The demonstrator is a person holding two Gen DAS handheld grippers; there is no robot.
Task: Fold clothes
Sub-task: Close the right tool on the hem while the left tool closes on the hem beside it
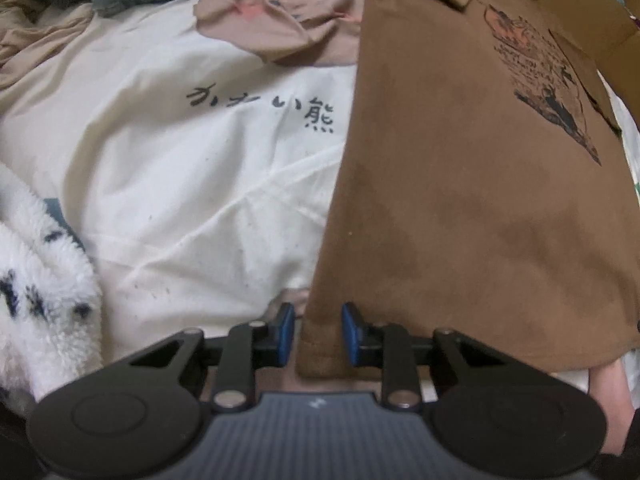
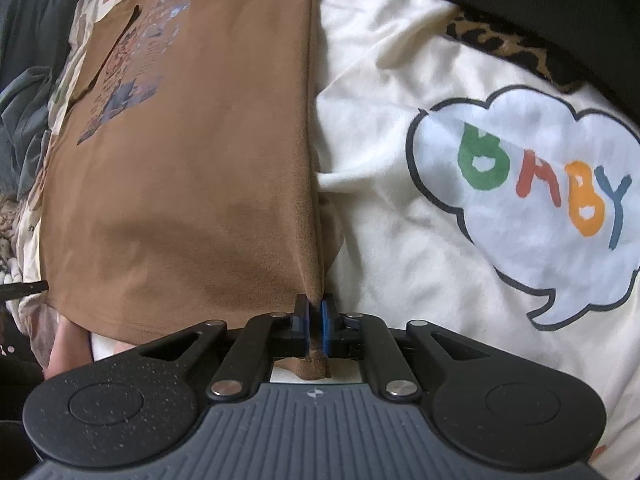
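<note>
A brown shirt (image 1: 472,184) with a dark chest print lies flat on a cream bedspread, its sides folded in to form a long panel. My left gripper (image 1: 318,332) is open, its blue pads straddling the shirt's near left hem corner without pinching it. In the right wrist view the same brown shirt (image 2: 192,168) fills the left half. My right gripper (image 2: 315,326) is shut on the shirt's near right hem corner, with brown cloth bunched between the pads and hanging below them.
The cream bedspread (image 1: 192,200) carries black printed characters and a "BABY" cloud print (image 2: 532,200). A fluffy white garment (image 1: 36,280) lies at the left. Grey-blue and tan clothes (image 1: 280,20) are heaped at the far end. Leopard-print and black fabric (image 2: 520,40) sit far right.
</note>
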